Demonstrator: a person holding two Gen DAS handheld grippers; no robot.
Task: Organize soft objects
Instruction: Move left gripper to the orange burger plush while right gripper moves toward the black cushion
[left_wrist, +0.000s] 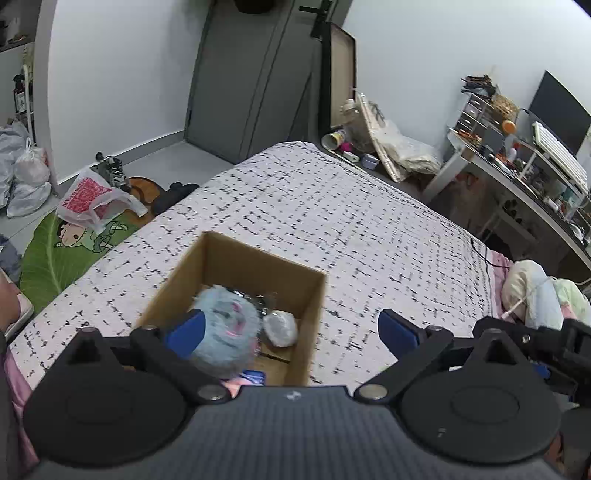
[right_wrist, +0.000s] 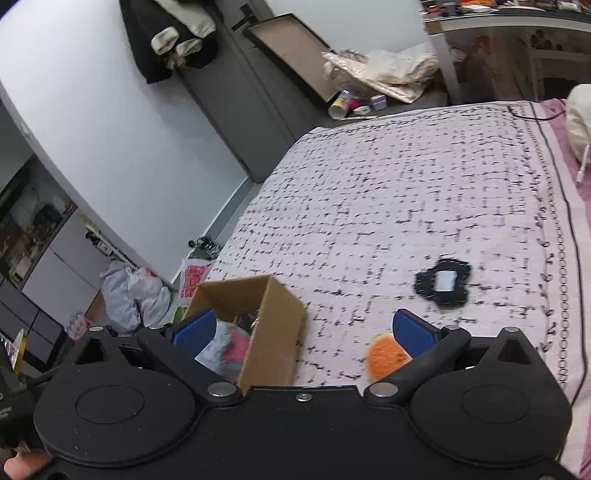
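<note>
An open cardboard box (left_wrist: 236, 254) stands on the bed. A fluffy blue plush toy (left_wrist: 225, 332) with pink marks lies in it, beside a white wrapped bundle (left_wrist: 280, 328). My left gripper (left_wrist: 291, 328) is open just above the box, its left pad against the plush. The box also shows in the right wrist view (right_wrist: 273, 325), with the plush (right_wrist: 225, 350) inside. My right gripper (right_wrist: 301, 332) is open above the bed. An orange plush (right_wrist: 386, 356) lies by its right finger. A black flat soft piece (right_wrist: 443, 282) with a white patch lies farther out.
The bed cover (left_wrist: 332, 206) is white with black dashes. A pillow pile (left_wrist: 543, 291) lies at its right edge. The floor on the left holds bags (left_wrist: 88, 201) and a green mat (left_wrist: 62, 251). A cluttered desk (left_wrist: 524, 173) stands to the right.
</note>
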